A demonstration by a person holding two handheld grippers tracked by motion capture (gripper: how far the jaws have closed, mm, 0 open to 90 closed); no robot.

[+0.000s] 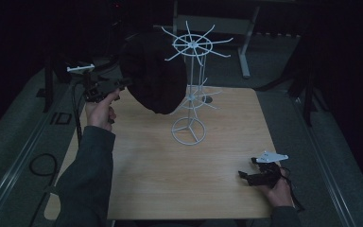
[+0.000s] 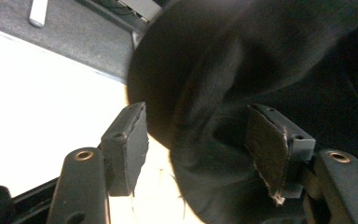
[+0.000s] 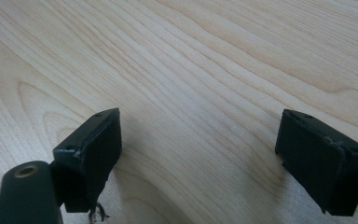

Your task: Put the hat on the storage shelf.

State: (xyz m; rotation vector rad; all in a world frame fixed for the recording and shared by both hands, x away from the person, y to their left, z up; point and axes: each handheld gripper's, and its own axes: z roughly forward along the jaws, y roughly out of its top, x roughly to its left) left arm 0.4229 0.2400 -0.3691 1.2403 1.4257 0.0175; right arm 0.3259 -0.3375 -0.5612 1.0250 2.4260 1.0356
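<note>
Left gripper (image 2: pixel 196 140) raised at the table's far left corner, jaws wide apart around a fold of the dark black fabric hat (image 2: pixel 242 70), not clamped. Hat draped on the white wire rack (image 1: pixel 192 85). Right gripper (image 3: pixel 200 158) low over the pale wooden table (image 3: pixel 191 60), jaws spread wide, holding nothing.

A pale wood table (image 3: pixel 205 60) spreads beneath and beyond the right gripper's jaws, grey carpet floor (image 2: pixel 74 35) lies past the left jaws' table edge, and a metal-legged desk (image 1: pixel 246 38) stands in the dim, dark room.
</note>
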